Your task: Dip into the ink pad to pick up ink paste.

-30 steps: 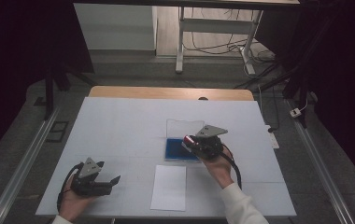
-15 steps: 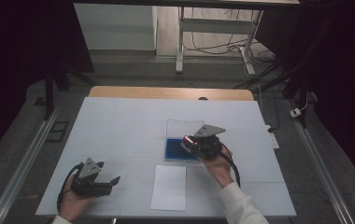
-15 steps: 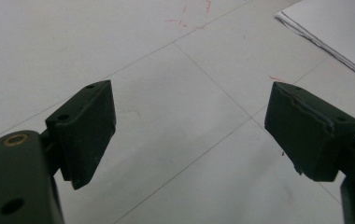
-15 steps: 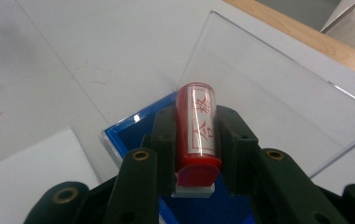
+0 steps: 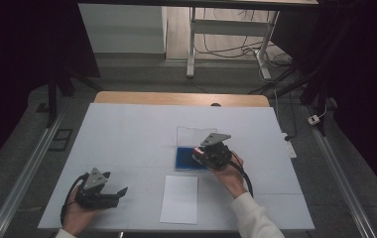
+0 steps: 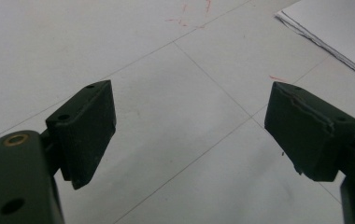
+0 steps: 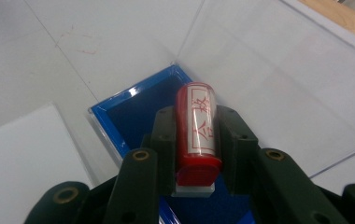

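A red cylindrical stamp (image 7: 195, 130) with red characters on its side is clamped between the jaws of my right gripper (image 7: 195, 126), pointing forward over a blue ink pad (image 7: 140, 109) in a clear-lidded case. From above, the right gripper (image 5: 207, 153) hovers at the right edge of the blue ink pad (image 5: 185, 157). A white sheet of paper (image 5: 179, 198) lies in front of the pad. My left gripper (image 5: 119, 192) rests low at the table's front left, and its jaws (image 6: 189, 135) stand wide apart above bare table.
The clear lid (image 5: 192, 135) of the pad case stands open behind the blue pad. The white table (image 5: 127, 129) has faint grid lines and small red marks (image 6: 185, 14). A corner of the paper (image 6: 339, 32) lies ahead of the left gripper.
My right gripper with the stamp has shifted slightly lower and nearer the blue pad. The left gripper has stayed put.
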The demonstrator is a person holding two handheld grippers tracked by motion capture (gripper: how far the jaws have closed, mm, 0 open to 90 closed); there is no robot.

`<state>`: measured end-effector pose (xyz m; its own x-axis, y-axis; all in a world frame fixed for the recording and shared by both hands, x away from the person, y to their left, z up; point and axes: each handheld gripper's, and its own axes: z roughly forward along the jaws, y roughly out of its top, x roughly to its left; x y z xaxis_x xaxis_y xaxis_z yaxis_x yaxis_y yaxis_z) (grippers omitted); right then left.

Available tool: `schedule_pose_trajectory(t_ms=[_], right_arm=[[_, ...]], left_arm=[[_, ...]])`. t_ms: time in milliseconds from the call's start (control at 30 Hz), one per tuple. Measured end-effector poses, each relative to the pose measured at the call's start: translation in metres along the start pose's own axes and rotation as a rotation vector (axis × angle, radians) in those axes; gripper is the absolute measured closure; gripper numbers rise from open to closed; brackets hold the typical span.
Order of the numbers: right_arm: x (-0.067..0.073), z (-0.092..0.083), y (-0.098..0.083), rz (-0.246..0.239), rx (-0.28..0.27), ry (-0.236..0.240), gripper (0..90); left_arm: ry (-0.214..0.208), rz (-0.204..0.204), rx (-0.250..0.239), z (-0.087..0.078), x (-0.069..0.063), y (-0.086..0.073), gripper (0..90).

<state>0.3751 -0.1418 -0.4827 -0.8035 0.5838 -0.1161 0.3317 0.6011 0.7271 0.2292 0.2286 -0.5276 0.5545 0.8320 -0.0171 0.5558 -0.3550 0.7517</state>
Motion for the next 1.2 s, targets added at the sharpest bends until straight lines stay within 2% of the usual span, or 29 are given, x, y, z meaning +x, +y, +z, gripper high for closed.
schedule_pose_trajectory(t_ms=[200, 300, 467, 567, 767, 967, 1100, 1200], right_arm=[[-0.002, 0.004, -0.001, 0.003, 0.005, -0.006, 69.5], [-0.002, 0.005, 0.000, -0.011, 0.005, -0.019, 69.5], [0.001, 0.010, 0.001, -0.003, -0.008, -0.008, 69.5], [0.003, 0.015, 0.000, -0.016, 0.012, -0.011, 69.5], [0.000, 0.015, 0.000, 0.006, 0.018, -0.002, 69.6], [0.001, 0.016, 0.002, -0.001, 0.034, -0.007, 69.8], [-0.001, 0.016, 0.002, 0.015, 0.049, 0.003, 70.1], [0.002, 0.018, 0.001, 0.005, 0.056, -0.010, 70.3]], left_arm=[[0.002, 0.001, 0.002, 0.000, 0.000, 0.000, 16.8], [0.001, 0.001, 0.001, 0.000, 0.000, 0.000, 16.8], [0.002, 0.001, 0.005, 0.001, 0.000, 0.000, 16.9], [0.002, 0.002, 0.006, 0.001, -0.001, 0.000, 17.0], [-0.001, 0.002, 0.004, 0.000, 0.000, -0.001, 17.3], [0.000, 0.003, 0.005, 0.001, -0.001, -0.001, 17.3], [0.001, 0.005, 0.005, 0.000, -0.002, -0.001, 17.3], [0.002, 0.003, 0.004, 0.000, -0.002, -0.001, 17.2]])
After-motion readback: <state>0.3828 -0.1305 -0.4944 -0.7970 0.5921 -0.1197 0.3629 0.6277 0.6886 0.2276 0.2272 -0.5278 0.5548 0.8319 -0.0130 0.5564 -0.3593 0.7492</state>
